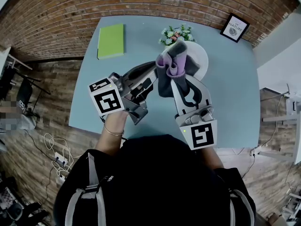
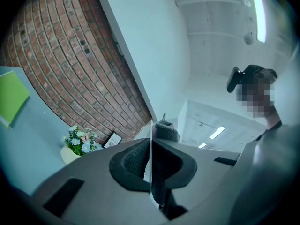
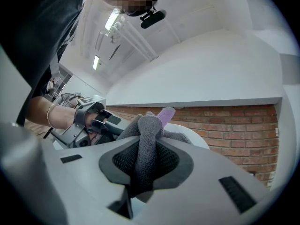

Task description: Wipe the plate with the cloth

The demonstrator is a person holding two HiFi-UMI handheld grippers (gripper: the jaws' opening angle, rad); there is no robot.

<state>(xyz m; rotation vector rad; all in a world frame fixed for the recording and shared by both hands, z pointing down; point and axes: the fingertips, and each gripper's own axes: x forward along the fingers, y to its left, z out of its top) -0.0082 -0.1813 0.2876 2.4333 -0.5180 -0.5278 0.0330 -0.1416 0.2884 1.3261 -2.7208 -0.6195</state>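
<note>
My left claw (image 2: 151,170) pinches the rim of the plate (image 1: 201,55), holding it on edge above the surface (image 1: 235,88) just right of centre frame, I judge so that my right claw (image 3: 143,161), clamped on the bunched cloth (image 1: 171,62), can rub its face. The pale blue surface carries a green book (image 1: 111,40) at upper left, with flowers (image 1: 176,33) and a framed picture (image 1: 234,27) near the brick wall (image 1: 56,13).
</note>
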